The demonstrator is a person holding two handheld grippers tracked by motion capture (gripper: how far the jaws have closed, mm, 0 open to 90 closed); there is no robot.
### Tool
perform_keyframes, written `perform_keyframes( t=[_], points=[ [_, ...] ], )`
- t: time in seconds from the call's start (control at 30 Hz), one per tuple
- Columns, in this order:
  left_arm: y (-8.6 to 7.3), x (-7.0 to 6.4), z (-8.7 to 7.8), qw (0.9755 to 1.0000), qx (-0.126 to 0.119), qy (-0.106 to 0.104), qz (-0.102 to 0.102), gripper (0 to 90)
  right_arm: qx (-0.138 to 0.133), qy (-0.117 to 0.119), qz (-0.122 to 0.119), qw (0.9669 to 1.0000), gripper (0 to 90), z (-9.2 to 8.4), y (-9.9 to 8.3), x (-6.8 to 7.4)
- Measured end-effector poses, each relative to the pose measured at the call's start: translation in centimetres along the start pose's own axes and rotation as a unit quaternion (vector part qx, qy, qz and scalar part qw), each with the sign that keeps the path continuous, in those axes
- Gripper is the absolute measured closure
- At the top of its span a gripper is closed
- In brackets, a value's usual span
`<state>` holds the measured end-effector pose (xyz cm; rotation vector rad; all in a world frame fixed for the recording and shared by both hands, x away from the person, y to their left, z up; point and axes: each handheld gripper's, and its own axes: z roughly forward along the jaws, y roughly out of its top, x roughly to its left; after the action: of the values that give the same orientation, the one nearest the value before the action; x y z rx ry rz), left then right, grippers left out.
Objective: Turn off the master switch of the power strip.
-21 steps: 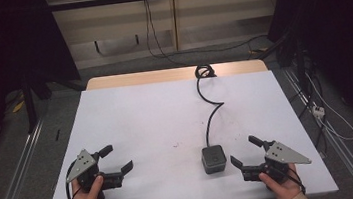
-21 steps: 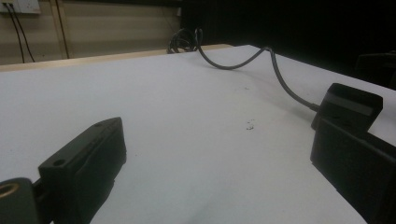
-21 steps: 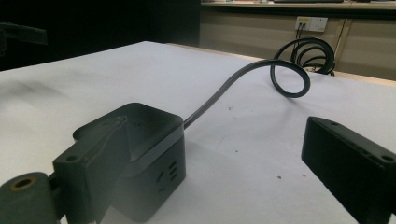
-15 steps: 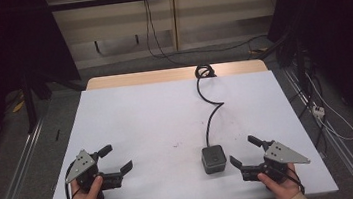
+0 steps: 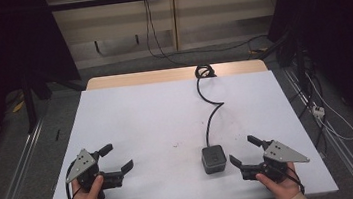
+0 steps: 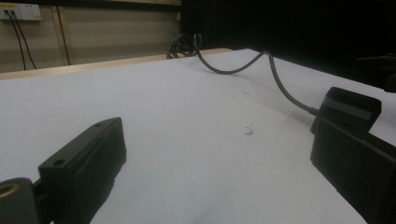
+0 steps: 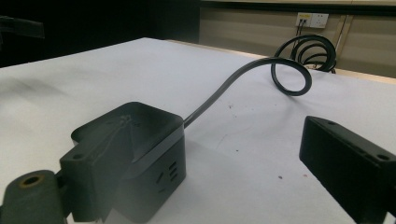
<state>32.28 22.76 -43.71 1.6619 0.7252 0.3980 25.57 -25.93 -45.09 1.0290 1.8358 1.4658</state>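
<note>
- Power cube (image 5: 213, 158), a small dark grey block with rounded corners, sits on the white table (image 5: 141, 118), toward the near right part of it.
- Its black cable (image 5: 212, 113) runs from the cube's far side across the table in a loose curve and ends in a coil (image 5: 204, 70) at the far edge.
- The right gripper (image 5: 248, 154) is held just to the right of the cube, close beside it without touching; its fingers stand wide apart and hold nothing.
- In the right gripper view the cube (image 7: 140, 154) sits behind the left finger (image 7: 93, 168), off the line between the two fingers.
- The left gripper (image 5: 118, 159) rests well apart from the cube at the near left of the table, its fingers open and empty.
- The step in hand appears to be the right gripper's approach to the cube.
- To do it well, the hand probably needs to shift sideways until the cube lies centred between the fingers, then close on two flat opposite sides.
- Keeping the fingers low and away from the cable end should avoid a tilted grip, and the stiff cable may tug the cube as it lifts.
</note>
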Motion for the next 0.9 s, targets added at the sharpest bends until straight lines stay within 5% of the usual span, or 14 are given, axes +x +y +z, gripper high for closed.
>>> perform_keyframes(
  t=[0.9],
  points=[
    [0.0, 0.0, 0.0, 1.0, -0.002, -0.003, 0.003, 3.0, 0.005, 0.033, 0.01, 0.9994, 30.5, 0.9, 1.1, 1.0]
  ],
)
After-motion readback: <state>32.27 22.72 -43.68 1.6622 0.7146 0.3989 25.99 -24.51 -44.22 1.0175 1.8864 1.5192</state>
